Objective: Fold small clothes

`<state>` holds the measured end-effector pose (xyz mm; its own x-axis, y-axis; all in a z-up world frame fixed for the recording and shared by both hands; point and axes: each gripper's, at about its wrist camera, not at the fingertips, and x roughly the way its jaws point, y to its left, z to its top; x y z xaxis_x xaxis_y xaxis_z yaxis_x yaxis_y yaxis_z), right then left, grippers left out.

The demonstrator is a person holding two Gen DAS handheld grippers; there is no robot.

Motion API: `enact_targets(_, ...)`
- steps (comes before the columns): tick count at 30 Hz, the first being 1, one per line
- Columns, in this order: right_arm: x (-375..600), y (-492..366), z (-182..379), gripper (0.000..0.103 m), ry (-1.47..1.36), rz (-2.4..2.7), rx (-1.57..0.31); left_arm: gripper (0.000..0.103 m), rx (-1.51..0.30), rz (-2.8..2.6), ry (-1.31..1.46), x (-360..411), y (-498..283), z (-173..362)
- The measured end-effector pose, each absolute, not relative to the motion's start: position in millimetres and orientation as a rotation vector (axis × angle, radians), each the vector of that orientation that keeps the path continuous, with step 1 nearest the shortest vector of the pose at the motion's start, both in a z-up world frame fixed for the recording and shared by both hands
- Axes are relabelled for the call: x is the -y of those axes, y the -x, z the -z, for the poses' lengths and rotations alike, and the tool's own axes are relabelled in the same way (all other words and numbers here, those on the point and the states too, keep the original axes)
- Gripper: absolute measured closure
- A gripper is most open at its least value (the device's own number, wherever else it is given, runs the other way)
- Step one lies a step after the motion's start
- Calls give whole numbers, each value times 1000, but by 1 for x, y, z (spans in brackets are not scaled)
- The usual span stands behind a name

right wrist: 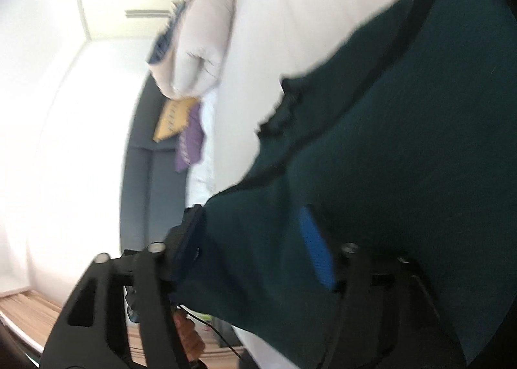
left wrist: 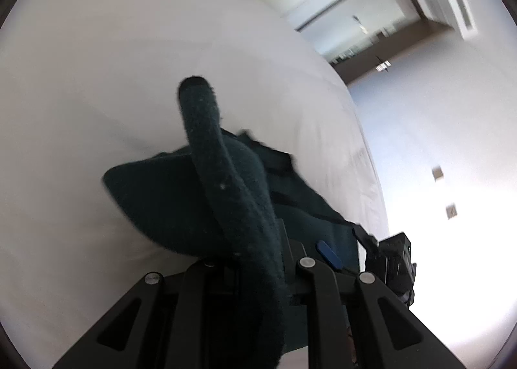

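A dark green garment point(left wrist: 181, 200) hangs above the white bed point(left wrist: 97, 61). In the left wrist view a thick rolled edge of it runs up from between my left gripper's point(left wrist: 255, 259) arms, which are shut on it. The other gripper point(left wrist: 391, 259) shows at the right, at the garment's far corner. In the right wrist view the same dark green cloth point(right wrist: 387, 158) fills the right half and drapes over my right gripper point(right wrist: 258, 259). A blue pad point(right wrist: 315, 252) presses against the cloth. The fingertips are covered by fabric.
A white pillow point(right wrist: 197, 55) lies at the head of the bed, with yellow point(right wrist: 173, 118) and purple point(right wrist: 190, 142) cushions by a grey headboard point(right wrist: 152, 181). Wooden floor point(right wrist: 29, 307) shows below. White walls and ceiling lie to the right in the left wrist view.
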<state>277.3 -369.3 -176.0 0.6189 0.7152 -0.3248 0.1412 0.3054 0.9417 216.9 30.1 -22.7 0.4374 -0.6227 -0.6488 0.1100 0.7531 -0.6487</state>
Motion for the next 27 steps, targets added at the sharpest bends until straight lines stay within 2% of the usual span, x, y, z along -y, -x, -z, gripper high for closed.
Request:
enact_targets(5,406,-263,168,30,-1284,-420,-807,87,-1011,532,471,43,-214,10)
enact_targets(14,427,-244,172,30,-1296,-453,-800,87,-997,524,323,90,-212,4)
enact_targets(20,452,-225,163,30,-1303,-428,-774,85,-1039,573,291,151,-212,34)
enact_targets(22,463,-221,162,30,-1328,-418,-744,74,-1099,649,296,182,-209,55)
enact_targets(23,471,-218,162,30,-1334,-403,-741,60,-1130,679,327,188,-207,59)
enact_targets(24,477,-214,162,30,-1333,-389,-746,48,-1136,700,370,188,-203,58)
enact_targets(27,485,-207,162,30,-1310,-406,-778,24,-1045,777,427,156,-190,22)
